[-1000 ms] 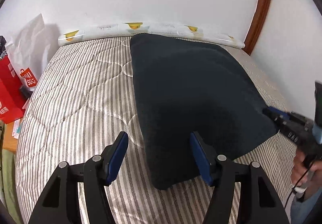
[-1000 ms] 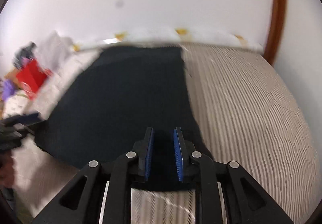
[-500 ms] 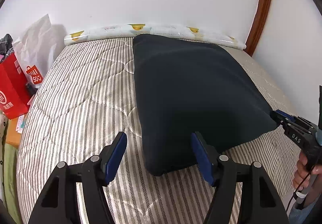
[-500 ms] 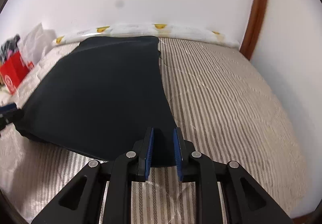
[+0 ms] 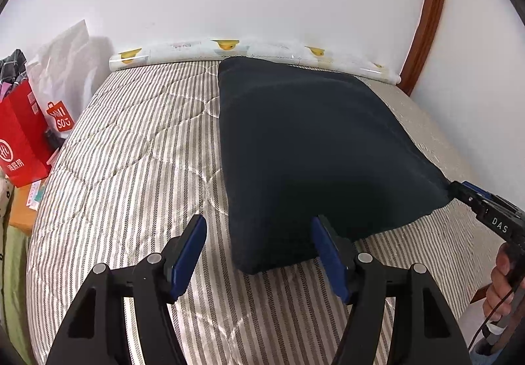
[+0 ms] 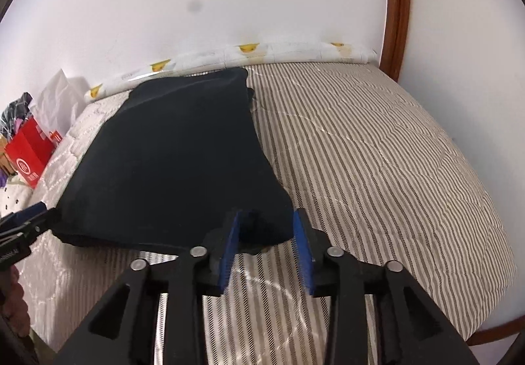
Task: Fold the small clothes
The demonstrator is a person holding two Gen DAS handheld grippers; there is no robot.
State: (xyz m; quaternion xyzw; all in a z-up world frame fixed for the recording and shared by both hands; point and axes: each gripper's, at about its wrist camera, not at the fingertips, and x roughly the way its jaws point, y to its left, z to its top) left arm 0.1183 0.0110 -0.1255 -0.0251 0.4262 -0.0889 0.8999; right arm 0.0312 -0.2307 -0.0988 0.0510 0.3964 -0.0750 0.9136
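The dark garment [image 5: 315, 148] lies folded flat on the striped bed [image 5: 131, 168]. The left gripper [image 5: 259, 253] stands spread, the garment's near corner between its blue pads untouched. The right gripper [image 6: 267, 247], marked "DAS", is opening around the other near corner. Far left of the left gripper stands a red bag [image 5: 23, 142] with Chinese writing.

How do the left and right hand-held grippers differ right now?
The left hand-held gripper stands wide open, the right hand-held gripper narrower, its jaws opening. The left straddles the dark cloth's near left corner; the right has the near right corner between its pads. Both have blue pads.
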